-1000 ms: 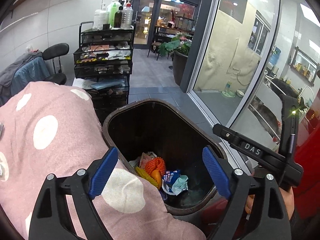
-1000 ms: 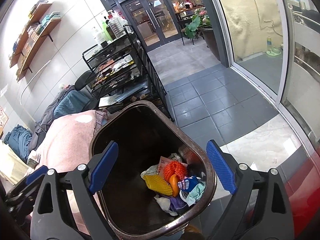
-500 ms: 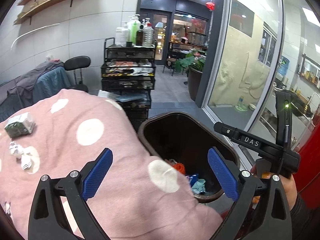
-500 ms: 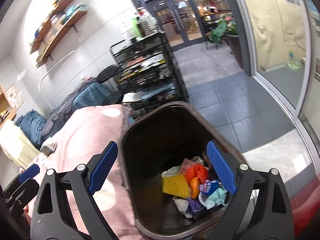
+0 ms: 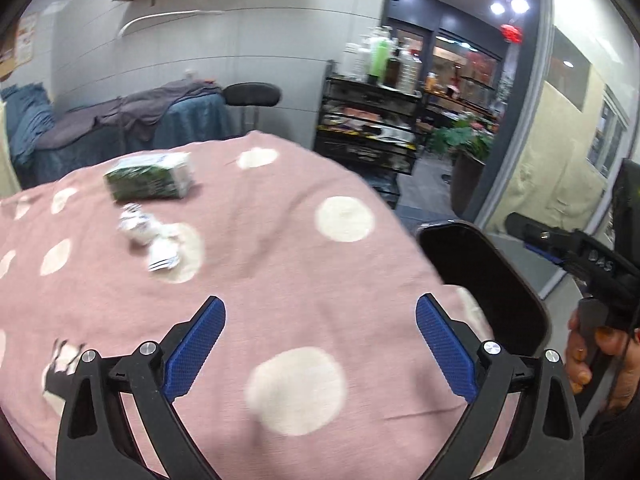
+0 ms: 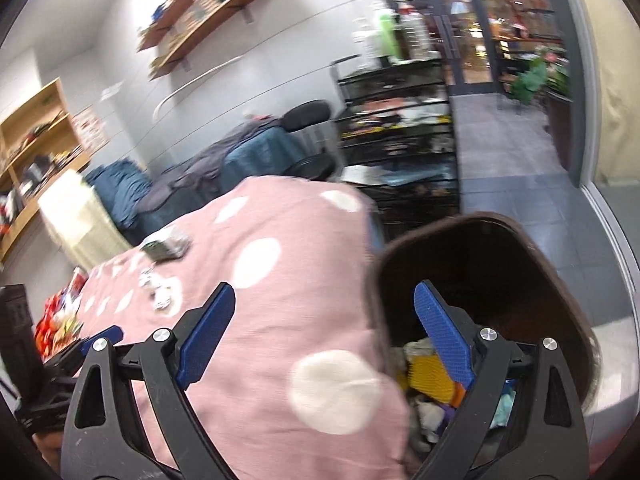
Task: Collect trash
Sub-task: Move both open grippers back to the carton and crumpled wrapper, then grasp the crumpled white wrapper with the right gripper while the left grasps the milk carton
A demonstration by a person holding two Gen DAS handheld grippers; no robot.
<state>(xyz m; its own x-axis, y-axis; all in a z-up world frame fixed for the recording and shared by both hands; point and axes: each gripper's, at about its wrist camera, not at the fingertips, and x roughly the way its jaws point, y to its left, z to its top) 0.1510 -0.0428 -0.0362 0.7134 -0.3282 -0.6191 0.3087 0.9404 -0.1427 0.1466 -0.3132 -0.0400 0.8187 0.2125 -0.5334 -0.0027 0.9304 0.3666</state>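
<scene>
The dark brown trash bin (image 6: 520, 264) stands on the floor against the edge of the surface (image 5: 280, 280), which is draped in a pink cloth with white dots. Its bottom holds a yellow mesh piece (image 6: 430, 372), something orange (image 6: 459, 396), and pale crumpled wrappers (image 6: 430, 420). On the cloth, crumpled white paper scraps (image 5: 150, 236) lie just in front of a green-and-white tissue pack (image 5: 150, 176), well ahead and left of the left tool (image 5: 320, 348). Its jaws have just been opening and now gape wide, with nothing between them. The right tool (image 6: 324, 336) also stands wide open and empty, straddling the bin's rim and the cloth.
</scene>
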